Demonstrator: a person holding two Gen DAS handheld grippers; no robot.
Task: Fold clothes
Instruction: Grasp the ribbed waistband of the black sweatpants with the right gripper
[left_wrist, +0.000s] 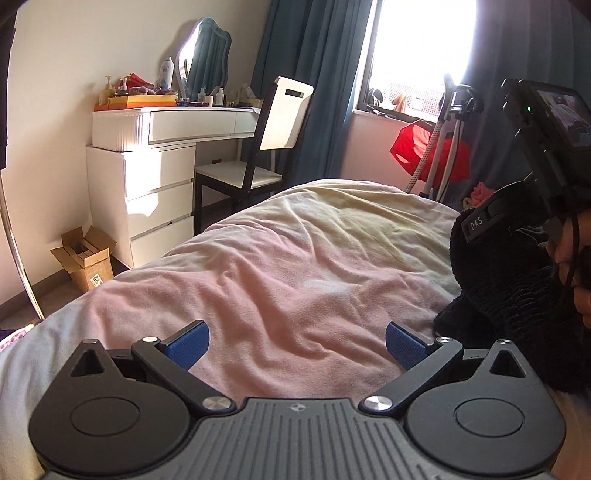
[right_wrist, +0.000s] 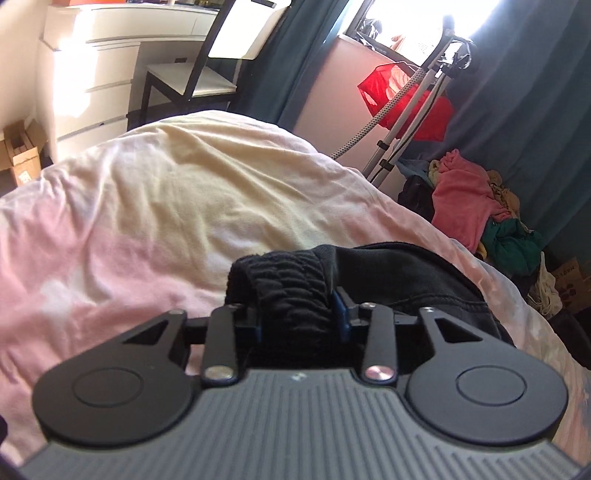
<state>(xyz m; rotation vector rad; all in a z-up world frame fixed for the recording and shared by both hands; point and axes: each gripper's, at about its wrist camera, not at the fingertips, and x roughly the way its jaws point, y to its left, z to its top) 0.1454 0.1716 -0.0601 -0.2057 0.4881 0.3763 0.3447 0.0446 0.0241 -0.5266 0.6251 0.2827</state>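
Note:
A black garment (right_wrist: 402, 273) with a ribbed elastic waistband lies on the right side of the bed. My right gripper (right_wrist: 297, 314) is shut on the bunched waistband, and the rest of the cloth trails off to the right behind it. In the left wrist view the same black garment (left_wrist: 506, 280) hangs at the right edge, with the right gripper's body above it and a hand partly seen. My left gripper (left_wrist: 297, 345) hovers open over the pink blanket with nothing between its blue pads (left_wrist: 188, 345).
A pink and cream blanket (left_wrist: 295, 251) covers the bed. Beyond it stand a white dresser (left_wrist: 155, 173) and a chair (left_wrist: 258, 155). A cardboard box (left_wrist: 86, 258) sits on the floor. A pile of clothes (right_wrist: 476, 206) and a tripod (right_wrist: 410, 122) stand at the right by blue curtains.

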